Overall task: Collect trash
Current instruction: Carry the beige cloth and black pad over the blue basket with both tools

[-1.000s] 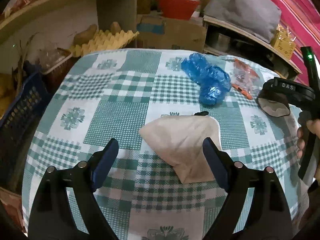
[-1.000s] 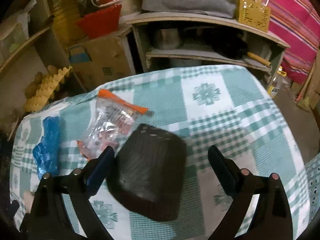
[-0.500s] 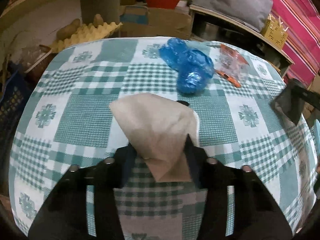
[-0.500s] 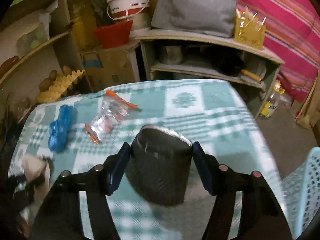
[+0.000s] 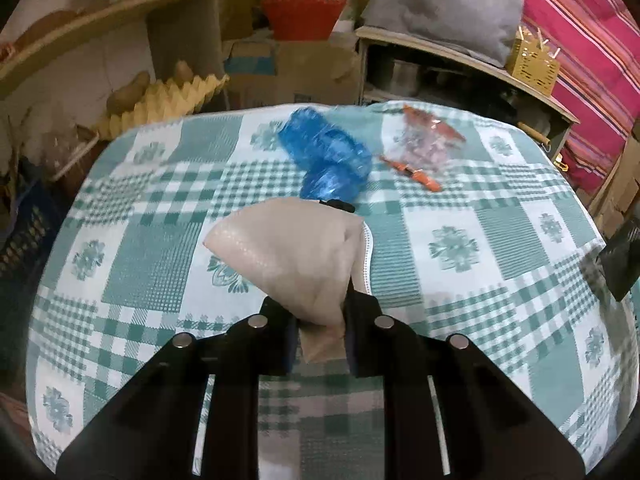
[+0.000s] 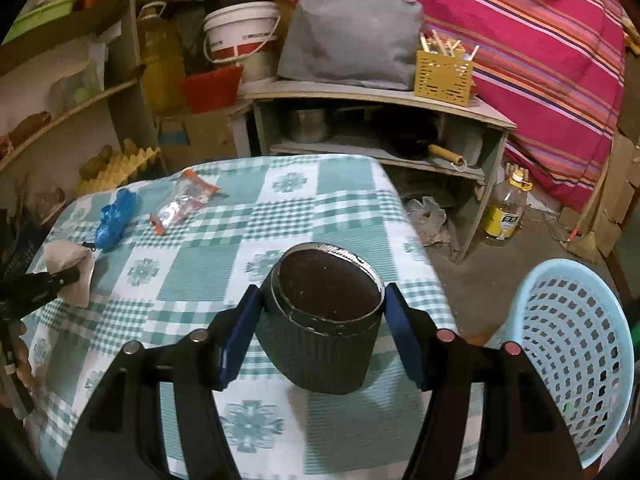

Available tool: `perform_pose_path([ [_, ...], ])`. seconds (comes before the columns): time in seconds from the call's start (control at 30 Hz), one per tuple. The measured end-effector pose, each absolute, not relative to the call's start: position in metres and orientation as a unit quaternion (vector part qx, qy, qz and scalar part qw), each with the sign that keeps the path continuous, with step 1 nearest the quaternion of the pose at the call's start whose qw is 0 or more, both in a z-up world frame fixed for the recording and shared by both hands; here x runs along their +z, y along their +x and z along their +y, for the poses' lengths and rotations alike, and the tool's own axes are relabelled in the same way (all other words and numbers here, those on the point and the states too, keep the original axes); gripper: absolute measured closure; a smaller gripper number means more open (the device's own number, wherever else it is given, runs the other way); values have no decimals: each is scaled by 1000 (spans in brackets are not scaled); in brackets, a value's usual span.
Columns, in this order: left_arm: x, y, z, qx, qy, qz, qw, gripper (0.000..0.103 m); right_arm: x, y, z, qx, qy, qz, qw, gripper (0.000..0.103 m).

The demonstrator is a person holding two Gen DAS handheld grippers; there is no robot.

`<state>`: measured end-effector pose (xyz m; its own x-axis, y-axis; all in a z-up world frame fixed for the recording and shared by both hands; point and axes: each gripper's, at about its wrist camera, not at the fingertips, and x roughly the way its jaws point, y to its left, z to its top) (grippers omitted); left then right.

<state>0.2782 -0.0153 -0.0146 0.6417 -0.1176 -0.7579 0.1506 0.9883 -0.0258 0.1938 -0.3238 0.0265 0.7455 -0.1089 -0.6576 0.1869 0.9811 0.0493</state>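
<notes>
My left gripper (image 5: 320, 320) is shut on a beige paper bag (image 5: 296, 252) and holds it just above the checked tablecloth (image 5: 160, 240). My right gripper (image 6: 324, 320) is shut on a dark ribbed paper cup (image 6: 320, 320), lifted over the table's right edge. A crumpled blue plastic bag (image 5: 328, 160) and a clear wrapper with orange edges (image 5: 424, 148) lie on the far part of the table. A light blue perforated basket (image 6: 572, 348) stands on the floor right of the table. The left gripper with the beige bag also shows in the right wrist view (image 6: 64, 276).
Shelves with a grey cushion (image 6: 348, 36), a yellow holder (image 6: 444, 72), a bucket (image 6: 240, 36) and a red basket (image 6: 212, 88) stand behind the table. An egg tray (image 5: 160, 100) sits at the back left. An oil bottle (image 6: 504, 212) stands on the floor.
Both grippers closed, left on the beige bag, right on the dark cup, and lifted them. The right gripper swung right, bringing the blue basket into view.
</notes>
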Motion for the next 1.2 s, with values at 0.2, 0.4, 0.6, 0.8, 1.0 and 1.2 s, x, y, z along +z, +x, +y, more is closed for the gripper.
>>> perform_pose_path([
  [0.2, 9, 264, -42, -89, 24, 386, 918, 86, 34, 178, -350, -101, 70, 327, 937, 41],
  [0.4, 28, 246, -97, -134, 40, 360, 923, 86, 47, 152, -390, -132, 82, 304, 940, 41],
  [0.6, 38, 226, -165, -183, 69, 340, 920, 86, 55, 117, -448, -182, 101, 284, 936, 41],
  [0.8, 41, 202, -242, -240, 94, 325, 910, 86, 51, 81, -501, -218, 126, 278, 927, 41],
  [1.0, 36, 172, -312, -288, 127, 309, 897, 86, 45, 53, -537, -239, 134, 278, 921, 41],
  [1.2, 31, 148, -369, -329, 139, 304, 883, 86, 37, 28, -570, -259, 148, 280, 913, 41],
])
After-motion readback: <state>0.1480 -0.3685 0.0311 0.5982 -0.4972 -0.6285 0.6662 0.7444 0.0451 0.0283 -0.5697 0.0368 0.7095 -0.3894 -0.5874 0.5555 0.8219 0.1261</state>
